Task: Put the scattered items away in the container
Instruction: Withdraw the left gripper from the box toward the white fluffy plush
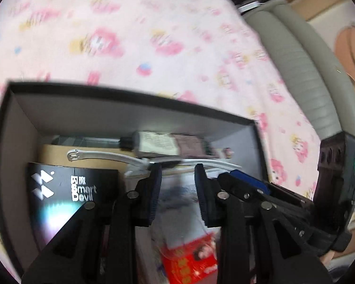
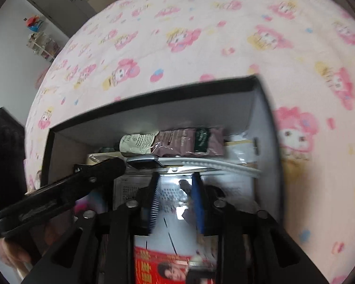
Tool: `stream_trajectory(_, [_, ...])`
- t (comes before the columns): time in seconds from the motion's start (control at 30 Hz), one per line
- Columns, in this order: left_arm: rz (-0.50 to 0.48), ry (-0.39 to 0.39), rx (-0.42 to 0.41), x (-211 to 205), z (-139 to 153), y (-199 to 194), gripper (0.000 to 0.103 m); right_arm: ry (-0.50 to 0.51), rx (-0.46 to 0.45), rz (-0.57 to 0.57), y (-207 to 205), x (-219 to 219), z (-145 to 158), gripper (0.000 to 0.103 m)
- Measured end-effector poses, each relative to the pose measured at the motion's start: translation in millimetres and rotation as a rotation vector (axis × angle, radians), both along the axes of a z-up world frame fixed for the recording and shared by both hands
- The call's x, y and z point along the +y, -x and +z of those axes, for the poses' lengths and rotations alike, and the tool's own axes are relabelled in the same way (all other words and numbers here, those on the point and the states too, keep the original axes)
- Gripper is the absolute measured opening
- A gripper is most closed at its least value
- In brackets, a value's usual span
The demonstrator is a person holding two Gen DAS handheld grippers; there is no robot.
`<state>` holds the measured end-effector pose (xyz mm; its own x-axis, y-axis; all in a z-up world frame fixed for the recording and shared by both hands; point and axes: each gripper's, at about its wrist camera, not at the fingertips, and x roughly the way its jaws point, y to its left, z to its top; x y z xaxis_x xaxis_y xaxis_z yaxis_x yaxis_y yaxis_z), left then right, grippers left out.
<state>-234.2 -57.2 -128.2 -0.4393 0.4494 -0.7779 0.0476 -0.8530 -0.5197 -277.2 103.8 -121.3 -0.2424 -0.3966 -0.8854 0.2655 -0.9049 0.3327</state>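
A black box with grey inner walls (image 1: 135, 116) (image 2: 153, 118) lies on a pink cartoon-print bedspread and holds the items. Inside are a black "Smart Devil" package (image 1: 66, 191), a white curved hanger-like piece (image 1: 101, 157) (image 2: 224, 164), a tube (image 1: 153, 142) (image 2: 137, 143), a brown sachet (image 2: 189, 142) and a red packet (image 1: 191, 260) (image 2: 163, 267). My left gripper (image 1: 178, 191) is open and empty above the box contents. My right gripper (image 2: 176, 201) is open and empty above a clear shiny packet (image 2: 175, 196). The right gripper shows at the left view's right side (image 1: 248, 187); the left gripper crosses the right view (image 2: 66, 189).
The pink bedspread (image 1: 130, 35) (image 2: 224, 35) surrounds the box. A padded grey bed edge (image 1: 303, 66) runs on the right of the left view. A dark cabinet (image 2: 59, 2) and a small shelf (image 2: 41, 45) stand by the wall far left.
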Motion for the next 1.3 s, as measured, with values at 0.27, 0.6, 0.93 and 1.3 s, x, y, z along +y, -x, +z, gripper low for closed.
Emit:
stream_trajectory(0.27, [-0.045,0.016,0.18,16.7,60.5,-63.7,0.047,0.016,0.174,-0.058,-61.8,23.6,65.5,0.055])
stream_trajectory(0.6, [-0.069,0.104,0.261,28.0,105.1,-158.9,0.051,0.064,0.237,-0.077,-154.7,43.1,104.2,0.058])
stream_trajectory(0.93, [-0.057,0.136,0.279,14.2,114.2,-213.2,0.052,0.087,0.27,-0.078,-208.6,37.8,119.9,0.059])
stream_trajectory(1.3, [-0.01,0.169,0.262,-23.7,112.9,-247.8,0.058,0.1,0.264,0.018,-233.2,-5.5,122.6,0.059])
